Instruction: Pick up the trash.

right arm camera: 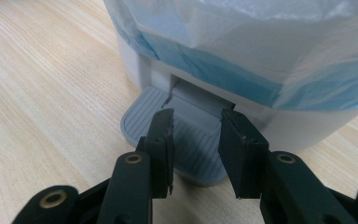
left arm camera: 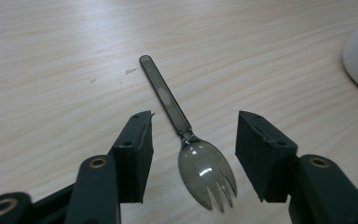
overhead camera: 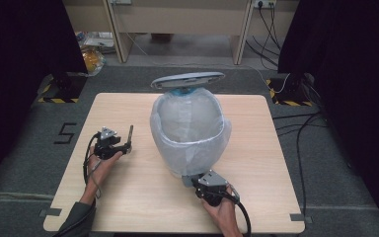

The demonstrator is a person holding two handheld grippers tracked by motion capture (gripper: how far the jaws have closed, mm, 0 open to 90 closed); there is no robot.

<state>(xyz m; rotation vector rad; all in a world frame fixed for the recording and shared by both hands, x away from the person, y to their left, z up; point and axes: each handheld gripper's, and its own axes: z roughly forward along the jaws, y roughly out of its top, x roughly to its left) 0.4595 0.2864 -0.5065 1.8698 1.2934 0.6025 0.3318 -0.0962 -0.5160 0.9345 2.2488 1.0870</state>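
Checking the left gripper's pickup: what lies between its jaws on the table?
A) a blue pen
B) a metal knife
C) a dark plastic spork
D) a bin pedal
C: in the left gripper view a dark translucent spork lies on the table between the open jaws.

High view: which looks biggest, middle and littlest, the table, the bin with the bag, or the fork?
1. Table, the biggest.
2. Bin with its bag, in the middle.
3. Fork, the littlest, a thin dark stick by the left hand-held gripper.
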